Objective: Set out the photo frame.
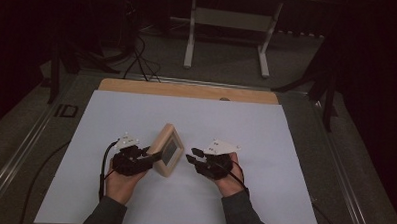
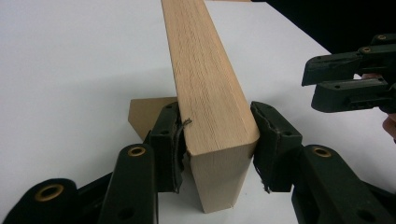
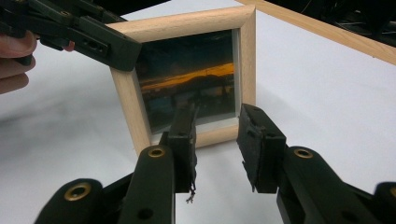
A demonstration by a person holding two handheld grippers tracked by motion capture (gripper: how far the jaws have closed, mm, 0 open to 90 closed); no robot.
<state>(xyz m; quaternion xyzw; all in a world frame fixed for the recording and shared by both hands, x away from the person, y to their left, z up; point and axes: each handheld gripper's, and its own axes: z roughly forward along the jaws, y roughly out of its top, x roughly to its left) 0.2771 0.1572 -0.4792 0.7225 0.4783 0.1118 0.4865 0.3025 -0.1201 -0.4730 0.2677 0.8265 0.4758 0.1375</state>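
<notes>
Left gripper (image 2: 217,140) – around frame (image 2: 210,93)

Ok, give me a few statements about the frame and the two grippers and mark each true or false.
1. The wooden picture frame stands on edge on the white table. True.
2. The left gripper has the frame's edge between its fingers. True.
3. The right gripper is clamped on the frame. False: it is open, with its fingers short of the frame's front.
4. The frame holds a sunset picture with an orange band. True.
5. The frame lies flat, glass side down. False: it is upright, with the glass facing the right gripper.
</notes>
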